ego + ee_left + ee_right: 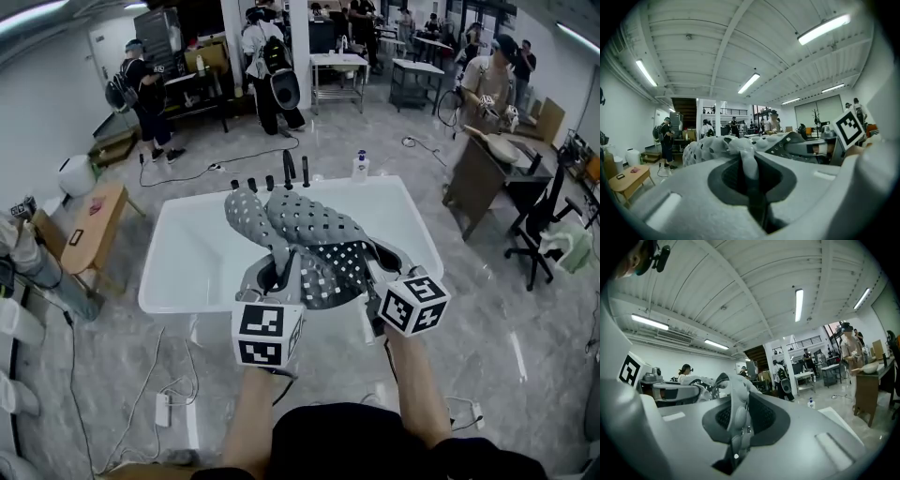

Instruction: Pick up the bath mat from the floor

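Grey perforated rubber bath mat [305, 234] bunched over white tub [183, 281], long axis pointing away; near edge pinched tight in left gripper [275, 274] and right gripper [373, 261].

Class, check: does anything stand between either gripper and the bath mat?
Nothing visible does: the left gripper and the right gripper are each shut on a fold of the bath mat.
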